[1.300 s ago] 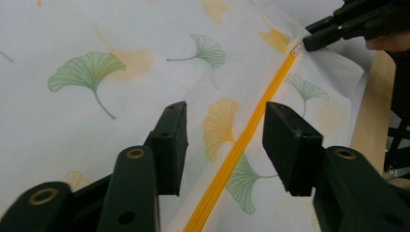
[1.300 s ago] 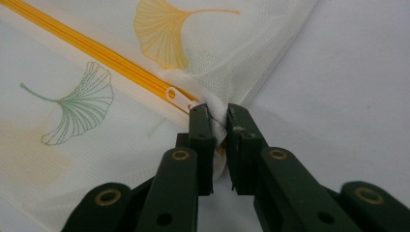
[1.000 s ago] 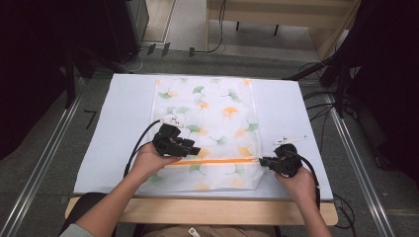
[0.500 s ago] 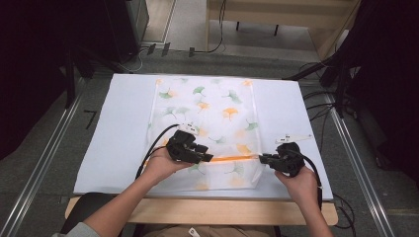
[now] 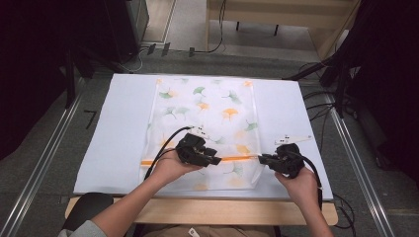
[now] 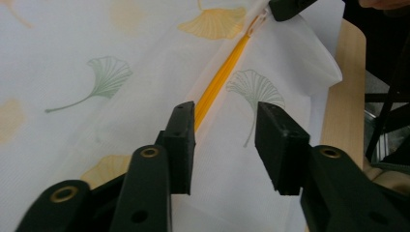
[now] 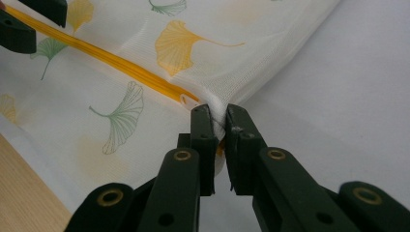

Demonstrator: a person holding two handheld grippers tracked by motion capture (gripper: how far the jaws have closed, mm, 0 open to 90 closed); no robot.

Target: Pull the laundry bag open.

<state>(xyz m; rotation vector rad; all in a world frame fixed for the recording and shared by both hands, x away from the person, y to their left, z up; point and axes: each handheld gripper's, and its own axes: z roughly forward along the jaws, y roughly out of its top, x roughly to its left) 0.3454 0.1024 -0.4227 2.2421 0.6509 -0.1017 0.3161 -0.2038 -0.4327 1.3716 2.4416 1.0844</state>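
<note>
A white mesh bag [image 5: 207, 106] printed with ginkgo leaves lies flat on the mat, an orange zipper [image 5: 237, 158] running across its near end. My left gripper [image 5: 215, 160] hovers over the zipper's middle. In the left gripper view its jaws [image 6: 225, 145] stand apart and have just been closing, with the zipper [image 6: 222, 77] running in beside the left jaw and fabric between them, unpinched. My right gripper [image 5: 262, 159] is shut on the bag's edge [image 7: 218, 118] at the zipper's right end [image 7: 186, 100].
The bag rests on a white mat [image 5: 123, 123] over a wooden table whose front edge [image 5: 207, 210] lies under my forearms. Metal rails [image 5: 39, 163] flank the table. Cables [image 5: 321, 106] trail at the right, and dark furniture stands behind.
My left gripper has slid rightward along the zipper toward the right gripper, and its jaws have narrowed. The right gripper has kept still on the bag's edge.
</note>
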